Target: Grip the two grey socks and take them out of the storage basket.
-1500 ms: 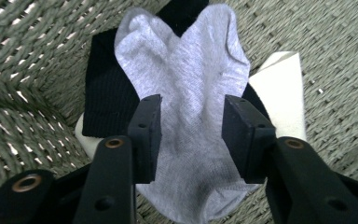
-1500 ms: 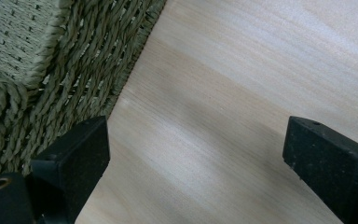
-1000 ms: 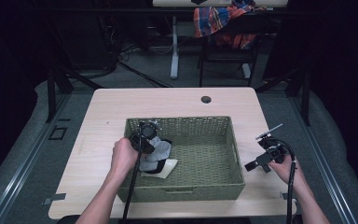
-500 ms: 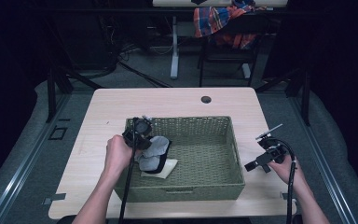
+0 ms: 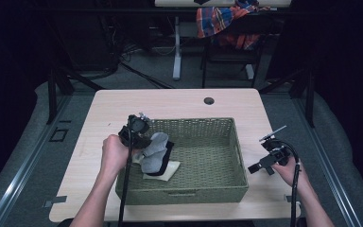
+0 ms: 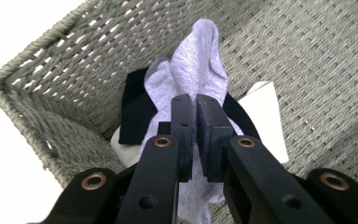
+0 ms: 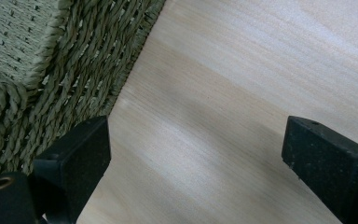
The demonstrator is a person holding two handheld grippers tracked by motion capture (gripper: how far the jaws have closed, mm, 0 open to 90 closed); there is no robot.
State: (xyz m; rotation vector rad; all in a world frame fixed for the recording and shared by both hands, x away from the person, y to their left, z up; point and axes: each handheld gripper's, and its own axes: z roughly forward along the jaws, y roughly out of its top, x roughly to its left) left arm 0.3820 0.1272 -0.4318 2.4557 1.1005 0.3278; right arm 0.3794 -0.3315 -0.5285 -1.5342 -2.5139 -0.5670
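The person's left forearm comes in from the near edge and angles up to the left gripper (image 5: 142, 137), which sits over the near-left part of the woven basket (image 5: 227, 191) with its jaws clenched on a pale grey sock (image 5: 154, 152). In the left gripper view the 2 black pads (image 6: 184, 119) meet on a fold of that sock (image 6: 196, 65), with cloth hanging both beyond and below them. The sock is partly lifted and its lower end appears to rest on a black garment (image 6: 137, 109) and a white piece of cloth (image 6: 265, 112) lying in the basket's left corner, close to the wall (image 6: 37, 107). To do this step well, the lift probably wants to go straight up until the whole sock clears the rim, since a sideways pull could drag the hanging end across the weave or snag the black piece beneath; the grip looks narrow, so a slow rise would keep the fold from slipping out. The wrist is bent so the gripper points down and into the basket. To the right, the right gripper (image 5: 269, 158) is held over the bare wooden table (image 5: 179, 101) just outside the basket's right wall, well apart from the sock, jaws spread wide with nothing between them (image 7: 196, 154). Its hand rests low near the table's right edge.
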